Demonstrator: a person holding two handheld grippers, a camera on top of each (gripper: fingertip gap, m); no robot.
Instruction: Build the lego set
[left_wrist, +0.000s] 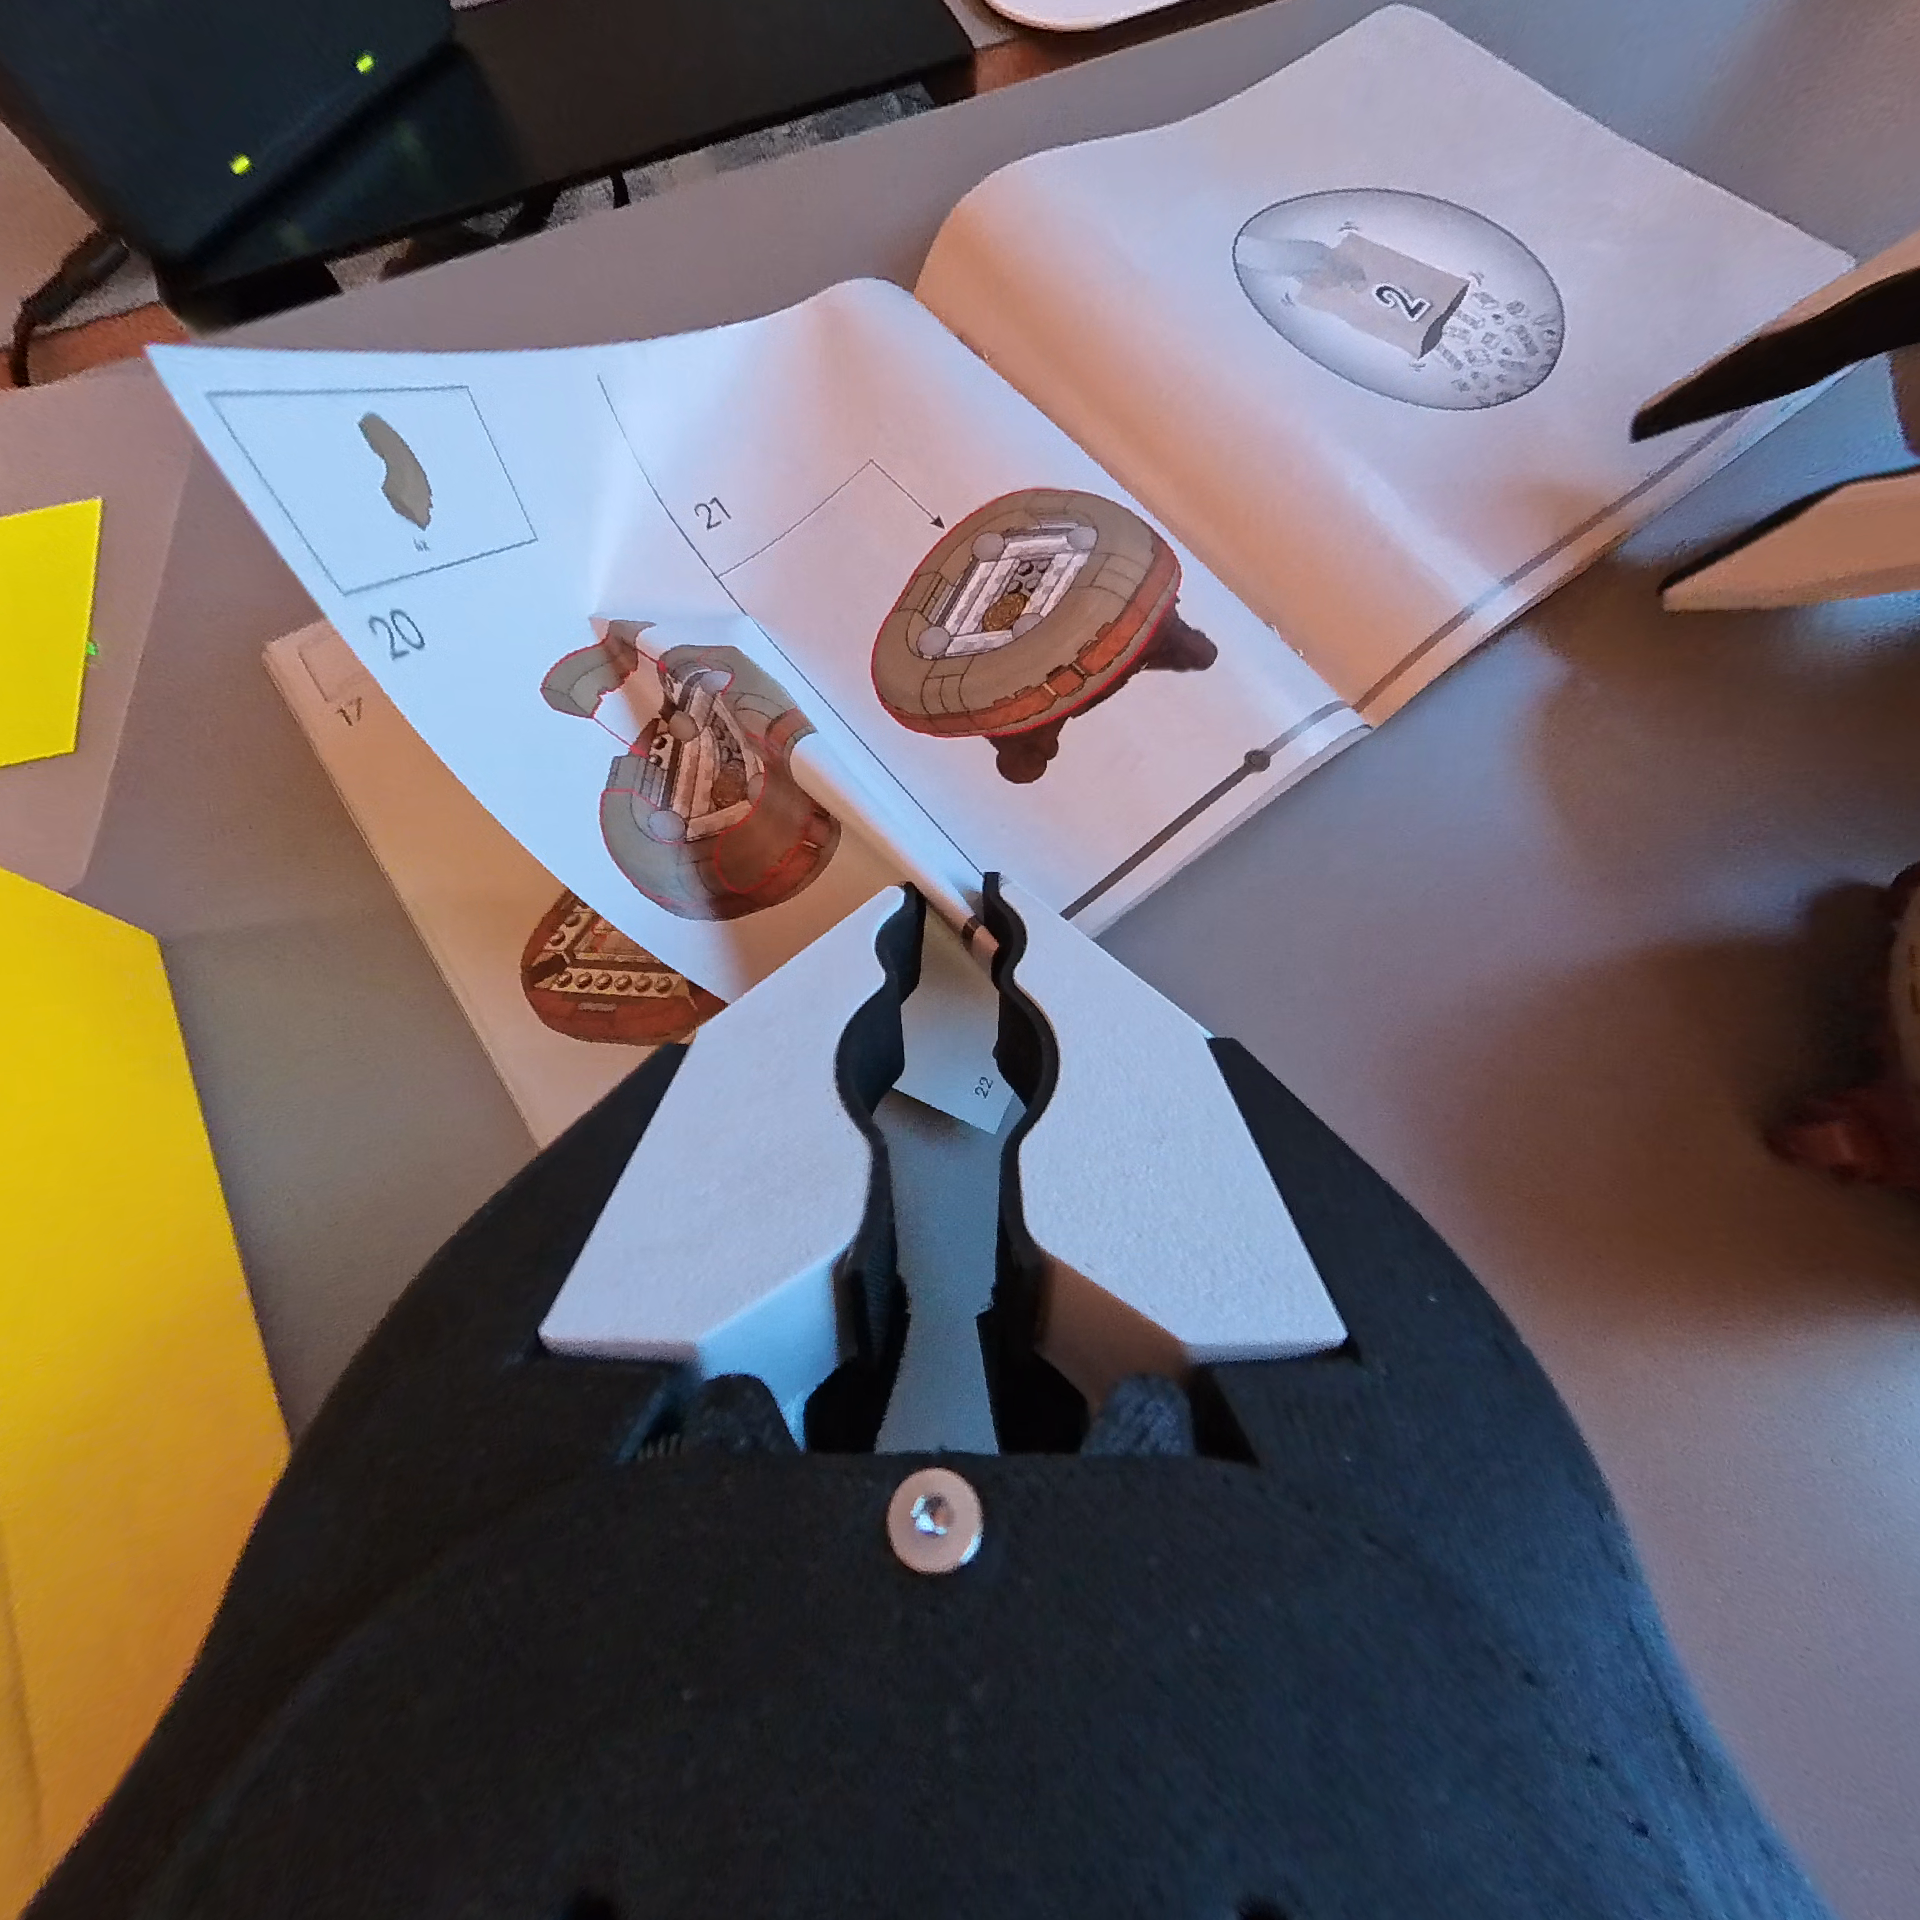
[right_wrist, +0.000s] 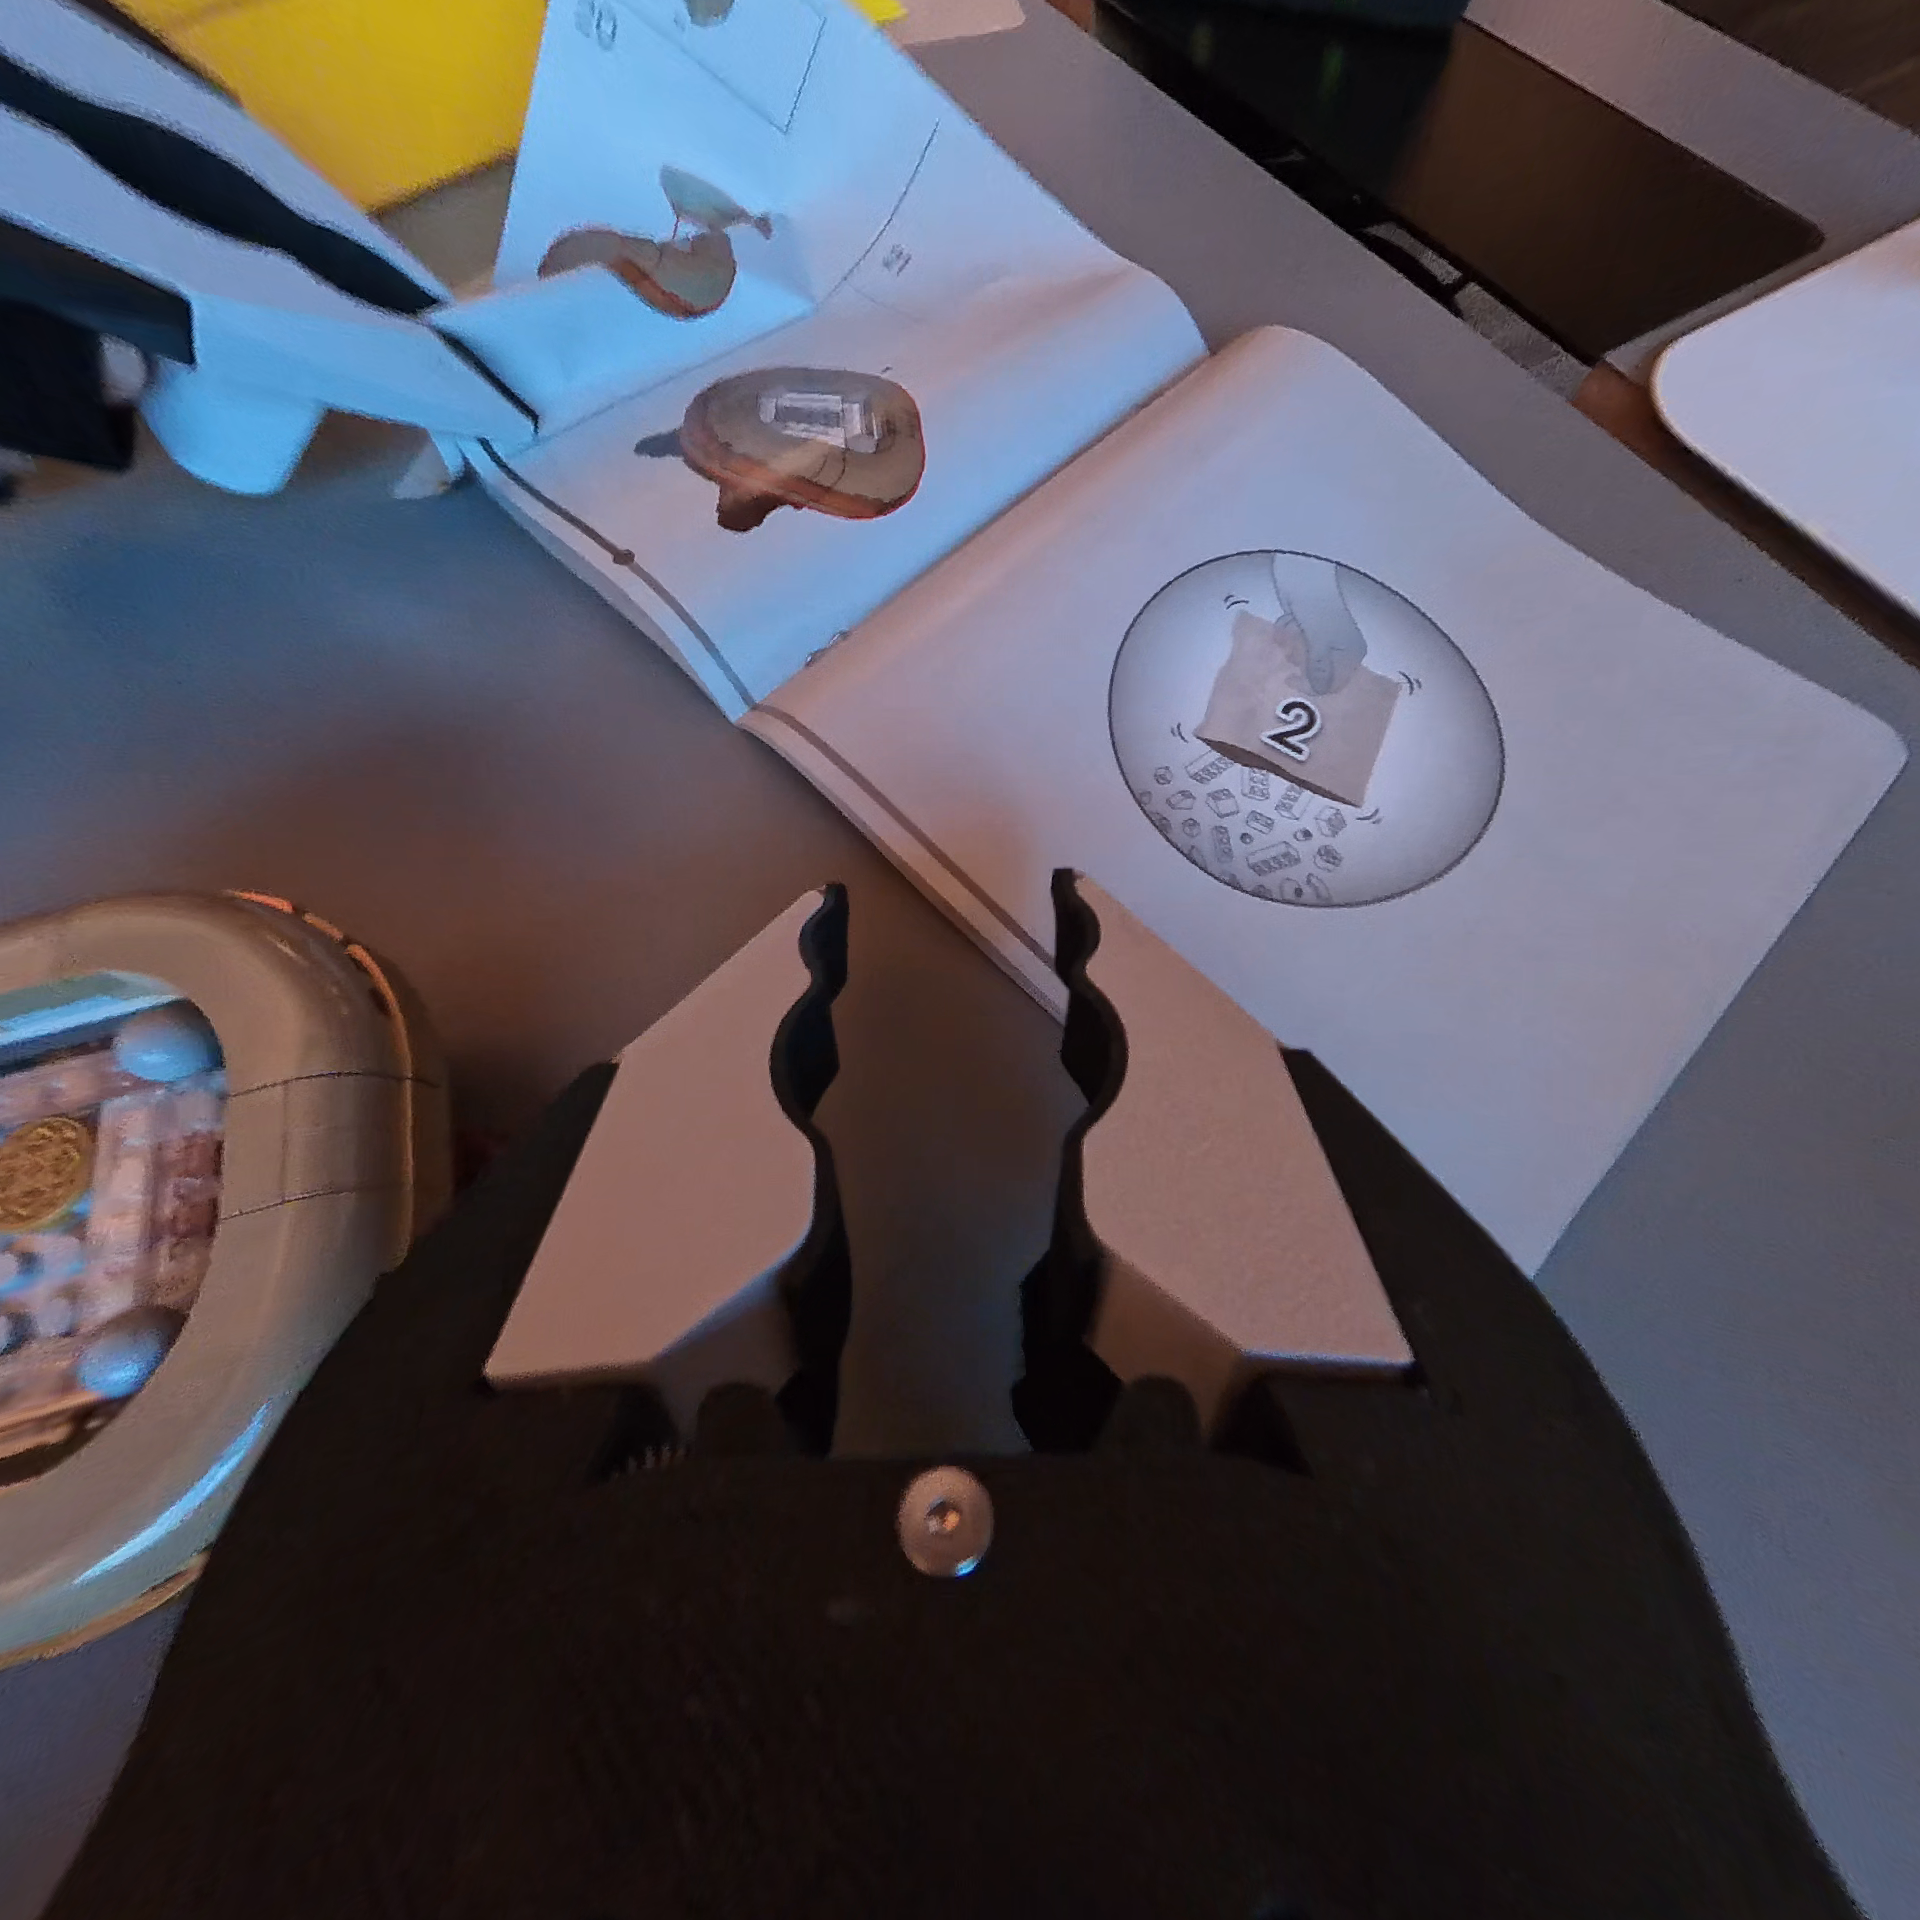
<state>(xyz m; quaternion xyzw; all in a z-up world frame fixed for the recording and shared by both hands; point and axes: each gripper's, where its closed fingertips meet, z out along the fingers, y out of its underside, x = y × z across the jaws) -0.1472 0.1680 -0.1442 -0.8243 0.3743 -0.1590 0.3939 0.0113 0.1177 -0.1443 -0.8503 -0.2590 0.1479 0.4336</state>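
Observation:
An open instruction booklet (left_wrist: 1351, 343) lies on the grey table. My left gripper (left_wrist: 954, 902) is shut on the lower corner of one booklet page (left_wrist: 623, 540) and holds it lifted and curled. In the right wrist view the left gripper (right_wrist: 488, 395) shows at upper left, pinching that page (right_wrist: 665, 156). My right gripper (right_wrist: 943, 896) is open and empty, low over the table at the near edge of the booklet's right page (right_wrist: 1558, 935). The rounded grey and brown lego model (right_wrist: 260, 1143) stands left of my right gripper; it also shows at the right edge of the left wrist view (left_wrist: 1870, 1060).
Yellow sheets (left_wrist: 94, 1247) lie at the left of the table. A black device with green lights (left_wrist: 229, 114) stands at the back. A white flat object (right_wrist: 1808, 416) lies at the far right. My right gripper's fingers (left_wrist: 1787, 384) enter the left wrist view at upper right. There is about 15 cm between the tips of the two grippers.

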